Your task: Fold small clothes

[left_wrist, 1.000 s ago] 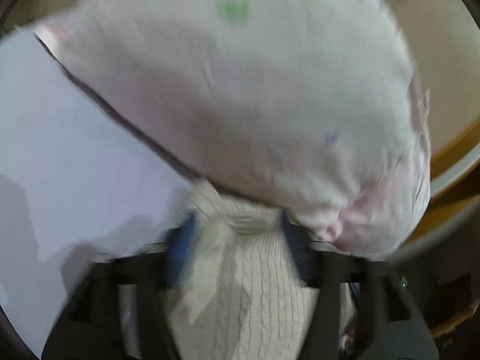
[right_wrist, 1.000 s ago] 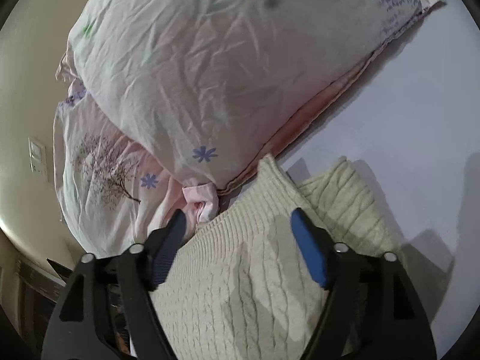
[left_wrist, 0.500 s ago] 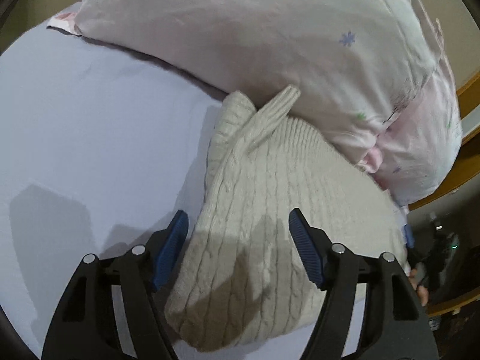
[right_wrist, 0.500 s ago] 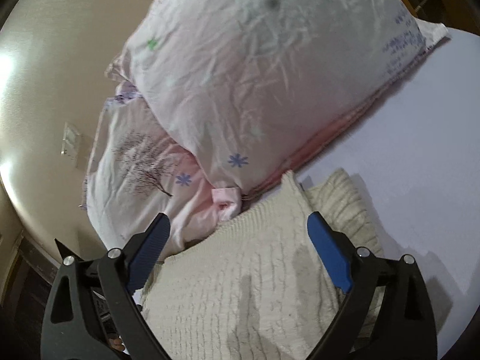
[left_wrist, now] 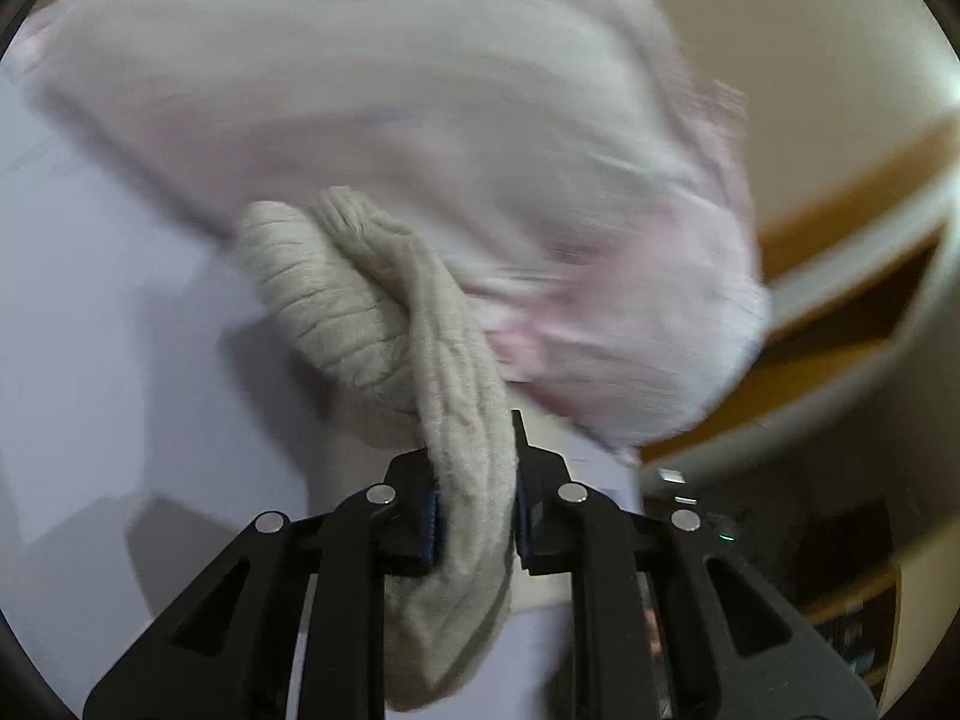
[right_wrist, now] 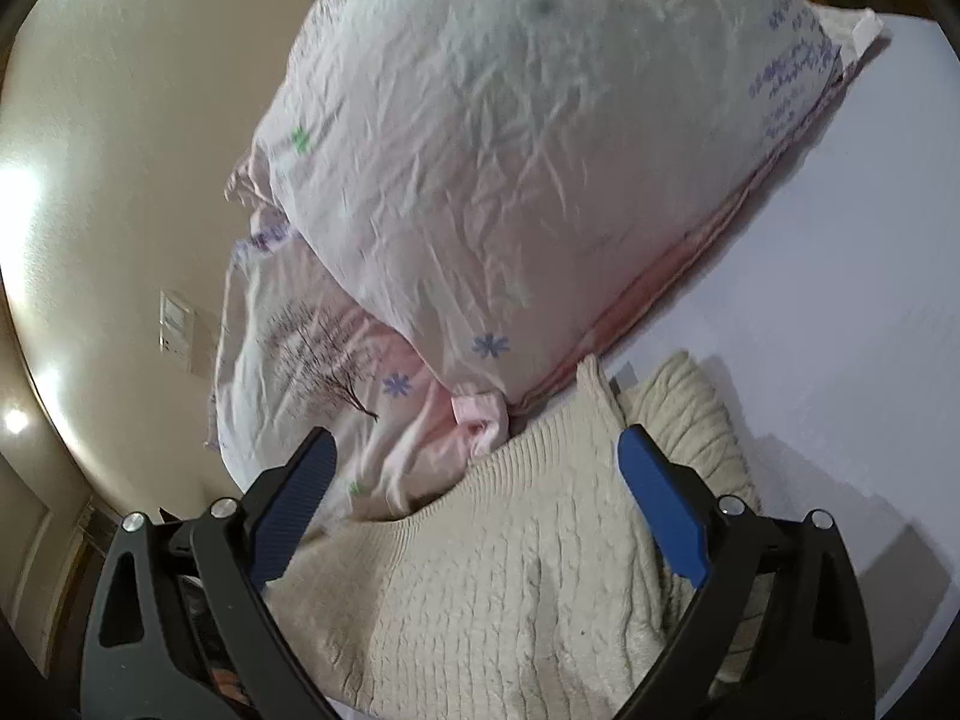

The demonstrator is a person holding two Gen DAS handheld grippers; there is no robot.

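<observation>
A cream cable-knit sweater [right_wrist: 540, 546] lies on the pale lilac bed sheet [right_wrist: 870, 312], against the pillows. My left gripper [left_wrist: 474, 516] is shut on a bunched fold of the sweater [left_wrist: 384, 324], which rises from the jaws toward the pillows. My right gripper [right_wrist: 480, 492] is open, its blue-padded fingers [right_wrist: 660, 504] hovering over the sweater's upper part, one on each side. The left wrist view is blurred by motion.
Two pink-white pillows [right_wrist: 510, 150] with small blue and green flower prints are stacked at the head of the bed, touching the sweater. A beige wall with a switch plate [right_wrist: 177, 330] is to the left. A wooden bed frame [left_wrist: 840, 324] shows at the right.
My left gripper was open over the flat sweater; now it has shut on a fold of it and lifted it. My right gripper has stayed open and risen slightly.
</observation>
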